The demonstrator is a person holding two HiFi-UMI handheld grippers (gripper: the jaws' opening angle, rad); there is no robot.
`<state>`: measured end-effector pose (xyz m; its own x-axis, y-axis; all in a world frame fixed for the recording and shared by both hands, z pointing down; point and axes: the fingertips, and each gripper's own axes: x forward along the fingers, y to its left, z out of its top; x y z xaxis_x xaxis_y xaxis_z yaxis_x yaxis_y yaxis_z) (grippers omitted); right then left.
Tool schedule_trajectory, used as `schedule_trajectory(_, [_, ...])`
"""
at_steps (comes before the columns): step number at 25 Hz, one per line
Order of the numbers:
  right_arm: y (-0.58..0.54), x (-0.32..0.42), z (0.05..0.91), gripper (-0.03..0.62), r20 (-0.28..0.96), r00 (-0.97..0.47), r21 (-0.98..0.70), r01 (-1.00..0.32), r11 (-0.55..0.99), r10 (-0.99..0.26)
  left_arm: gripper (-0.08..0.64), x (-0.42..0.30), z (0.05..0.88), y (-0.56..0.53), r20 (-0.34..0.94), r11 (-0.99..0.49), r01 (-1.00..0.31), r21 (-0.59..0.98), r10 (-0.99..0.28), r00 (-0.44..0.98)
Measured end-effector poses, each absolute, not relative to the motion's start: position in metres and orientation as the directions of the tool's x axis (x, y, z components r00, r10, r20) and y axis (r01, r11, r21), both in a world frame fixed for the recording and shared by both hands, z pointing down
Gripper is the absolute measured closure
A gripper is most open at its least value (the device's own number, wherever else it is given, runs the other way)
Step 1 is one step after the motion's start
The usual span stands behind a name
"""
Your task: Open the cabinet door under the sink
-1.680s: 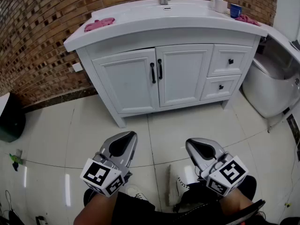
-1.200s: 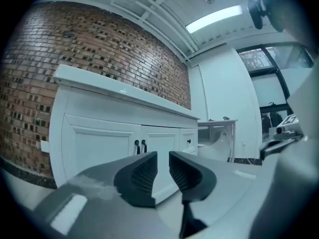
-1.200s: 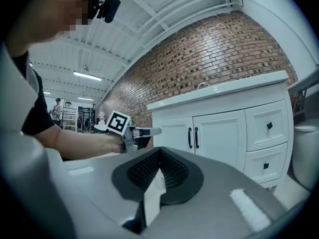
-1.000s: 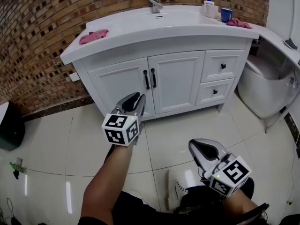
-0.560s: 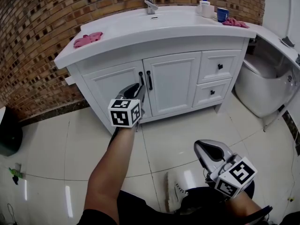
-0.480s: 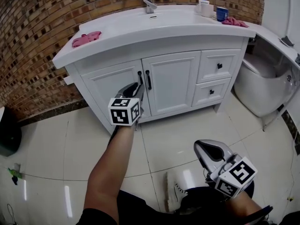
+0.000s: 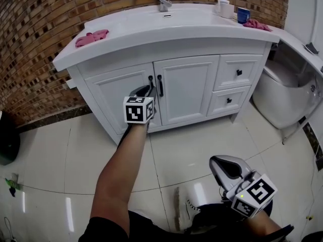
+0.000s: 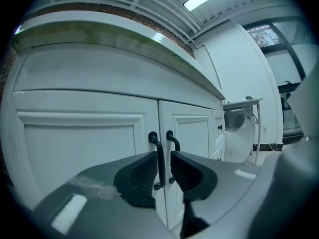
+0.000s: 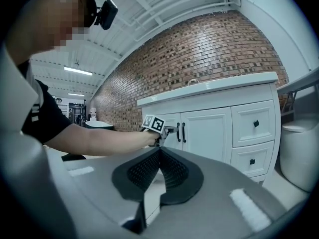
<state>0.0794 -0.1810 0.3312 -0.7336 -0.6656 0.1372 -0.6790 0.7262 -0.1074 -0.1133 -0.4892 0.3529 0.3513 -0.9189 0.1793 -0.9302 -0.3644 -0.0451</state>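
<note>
Behind everything we see a brown brick wall [image 7: 30, 44], and before it a white sink cabinet [image 7: 189, 92] stands on a pale tiled floor [image 7: 202, 140]. Its tap [image 7: 163, 3] is cut off by the upper edge of the head view, and a white rounded object [image 7: 282, 95] at the right is only partly in the picture, so we cannot name it. The left door [image 7: 118, 92] under the sink is shut, flush with the right door [image 7: 187, 87], and its front faces out to us. Its black handle [image 8: 160, 156] is a thin bar that stands upright, long axis up and down, close to the seam between both doors; the handle of the right door [image 8: 174, 142] stands just beside it, parallel. In the head view the marker cube [image 7: 139, 110] of the left gripper [image 7: 146, 89] covers the lower part of this handle and the jaws too. The left gripper view shows them: the jaws are a little apart, one on each side of the bar, with a narrow gap between the bar and the right-hand jaw; whether the other jaw touches it we cannot tell. The right gripper [image 9: 159, 156] hangs low over the floor, well apart from the cabinet, its jaws closed together at the tips with nothing between them.
</note>
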Motion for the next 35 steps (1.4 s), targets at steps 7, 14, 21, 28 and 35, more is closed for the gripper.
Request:
schedule_trajectory(7, [-0.183, 0.087, 0.337, 0.584, 0.156, -0.726, -0.118, -0.687, 0.717, -0.669, 0.471, -0.110, 0.356, -0.506, 0.175, -0.367, -0.930, 0.007, -0.915, 0.363])
schedule_trajectory(14, [-0.186, 0.092, 0.342, 0.584, 0.161, -0.727, -0.132, -0.687, 0.715, -0.668, 0.506, -0.110, 0.354, -0.513, 0.166, -0.336, -0.942, -0.009, -0.929, 0.330])
schedule_trajectory(21, [-0.184, 0.091, 0.339, 0.584, 0.156, -0.733, -0.136, -0.680, 0.720, -0.663, 0.518, -0.110, 0.355, -0.510, 0.161, -0.332, -0.943, -0.006, -0.931, 0.326])
schedule_trajectory(28, [-0.179, 0.091, 0.339, 0.584, 0.146, -0.736, -0.147, -0.677, 0.721, -0.662, 0.522, -0.110, 0.355, -0.498, 0.159, -0.337, -0.941, -0.001, -0.929, 0.333])
schedule_trajectory(35, [-0.169, 0.085, 0.335, 0.584, 0.125, -0.748, -0.153, -0.664, 0.732, -0.652, 0.522, -0.107, 0.356, -0.475, 0.166, -0.359, -0.933, -0.003, -0.921, 0.354])
